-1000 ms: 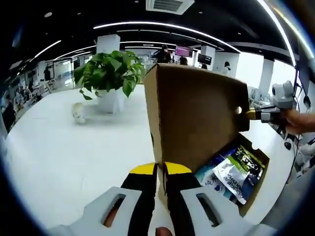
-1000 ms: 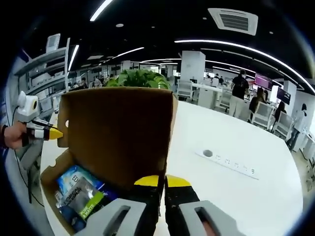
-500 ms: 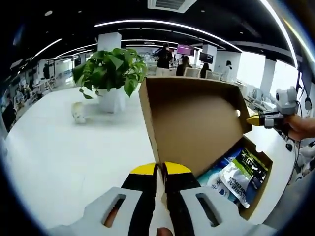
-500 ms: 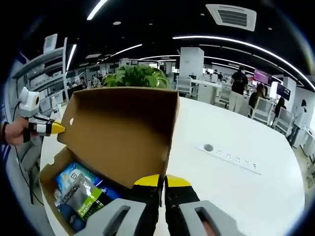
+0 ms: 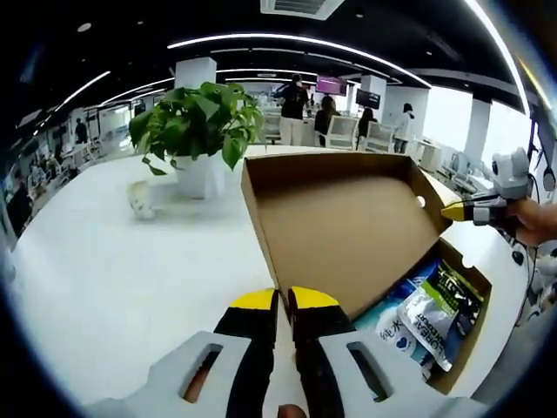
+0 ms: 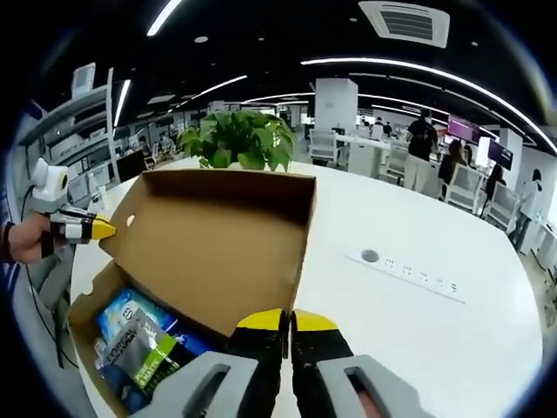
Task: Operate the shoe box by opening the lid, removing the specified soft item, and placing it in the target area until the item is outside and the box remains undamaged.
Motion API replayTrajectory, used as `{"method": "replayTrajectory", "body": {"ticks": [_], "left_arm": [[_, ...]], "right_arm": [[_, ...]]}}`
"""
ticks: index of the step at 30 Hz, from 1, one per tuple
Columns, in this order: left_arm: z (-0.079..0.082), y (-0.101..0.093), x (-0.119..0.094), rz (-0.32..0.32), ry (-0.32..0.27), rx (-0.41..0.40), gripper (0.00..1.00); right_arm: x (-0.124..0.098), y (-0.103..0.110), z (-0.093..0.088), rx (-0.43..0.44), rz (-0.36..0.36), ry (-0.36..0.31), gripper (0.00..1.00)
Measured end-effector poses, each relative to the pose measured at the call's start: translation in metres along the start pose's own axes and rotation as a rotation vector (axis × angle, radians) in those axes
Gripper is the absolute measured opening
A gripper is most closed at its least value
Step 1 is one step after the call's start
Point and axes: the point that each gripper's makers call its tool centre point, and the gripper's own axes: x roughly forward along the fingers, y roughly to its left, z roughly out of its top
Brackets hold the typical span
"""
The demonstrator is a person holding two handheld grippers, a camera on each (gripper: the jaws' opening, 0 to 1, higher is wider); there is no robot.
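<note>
lid [image 5: 344, 222] tilted back | both grippers pinch its corners, apparently | pouches [image 6: 144, 344] inside

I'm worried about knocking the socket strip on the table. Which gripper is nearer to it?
Right. The right gripper, clamped on one end of the lid, has the socket strip just beyond it; the left gripper holds the opposite end.

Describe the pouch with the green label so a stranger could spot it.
On the white table sits an open cardboard shoe box, its lid tilted back. Inside lie soft packets; the pouch is the silver-grey one with a green label, lying on blue packets.
</note>
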Motion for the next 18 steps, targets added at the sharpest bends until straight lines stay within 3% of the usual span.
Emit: {"method": "replayTrajectory", "body": {"ticks": [18], "left_arm": [[-0.015,-0.001,0.001,0.002,0.034,-0.010,0.04]], "right_arm": [[0.008,-0.002,-0.010,0.026,-0.012,0.040,0.00]]}}
